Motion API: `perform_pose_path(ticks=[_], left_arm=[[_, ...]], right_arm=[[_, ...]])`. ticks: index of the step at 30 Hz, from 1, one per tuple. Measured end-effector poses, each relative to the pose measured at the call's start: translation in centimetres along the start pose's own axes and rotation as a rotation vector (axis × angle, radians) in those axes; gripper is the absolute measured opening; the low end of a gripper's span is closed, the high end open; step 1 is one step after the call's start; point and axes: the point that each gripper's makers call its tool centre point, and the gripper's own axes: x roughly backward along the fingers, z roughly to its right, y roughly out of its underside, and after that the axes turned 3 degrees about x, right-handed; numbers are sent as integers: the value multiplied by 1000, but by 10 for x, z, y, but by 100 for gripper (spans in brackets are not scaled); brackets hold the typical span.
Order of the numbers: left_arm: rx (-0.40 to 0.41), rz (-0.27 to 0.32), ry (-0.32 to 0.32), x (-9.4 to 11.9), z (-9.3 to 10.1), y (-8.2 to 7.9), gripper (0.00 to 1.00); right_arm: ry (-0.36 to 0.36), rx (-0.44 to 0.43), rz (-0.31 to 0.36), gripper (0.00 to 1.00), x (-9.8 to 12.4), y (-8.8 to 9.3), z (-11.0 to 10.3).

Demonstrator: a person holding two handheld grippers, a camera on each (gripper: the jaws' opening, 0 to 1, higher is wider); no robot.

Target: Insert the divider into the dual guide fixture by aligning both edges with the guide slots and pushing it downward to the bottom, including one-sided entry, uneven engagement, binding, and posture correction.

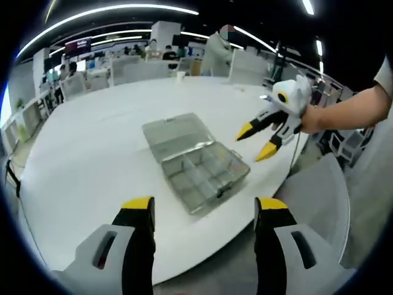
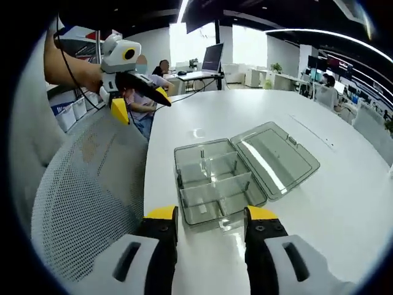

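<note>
Two pairs of tongs hovered above a white round worktop point(image 1: 92, 160), both released and grasping nothing. In the left gripper view, the left tongs point(image 1: 204, 209) rose with yellow-tipped jaws spread wide, bare worktop and its near edge visible between them. Just ahead of those jaws lay a clear plastic organizer box point(image 1: 206, 175), opened flat, its lid point(image 1: 178, 135) folded back on the far side of the compartment tray. Beyond and to the right of the box, the right tongs point(image 1: 256, 142) hung in the air over the worktop's edge, their jaws parted, carried by a person's hand point(image 1: 310, 117). In the right gripper view, the right tongs point(image 2: 210, 215) also showed parted jaws, and the same box point(image 2: 212, 181) sat just ahead of them, its nearest wall showing in the gap between the jaw tips. Inside the tray, thin clear dividers point(image 2: 215, 178) stood upright in their slots, splitting it into several compartments; whether any one was only partly seated could not be told. The lid point(image 2: 279, 153) lay open to the right of the tray. Up and to the left of the right tongs, the left tongs point(image 2: 141, 98) were held aloft, well apart from the box, jaws separated. A mesh chair back point(image 2: 86, 190) filled the area left of the right tongs, beside the worktop's edge.
</note>
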Motion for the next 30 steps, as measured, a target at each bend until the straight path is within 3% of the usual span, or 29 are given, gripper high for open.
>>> perform_pose_path(ticks=[6, 16, 24, 30], left_arm=[[-9, -5, -38, 7, -4, 1, 64], [-107, -47, -48, 10, -24, 5, 62], [-228, -112, 2, 1, -57, 12, 60], [-329, -197, 52, -15, -84, 28, 59]], right_arm=[[15, -28, 62, 44, 7, 0, -11], [62, -46, 127, 53, 22, -10, -28], [119, -79, 123, 55, 28, -9, -37], [161, -106, 103, 56, 31, -10, -44]])
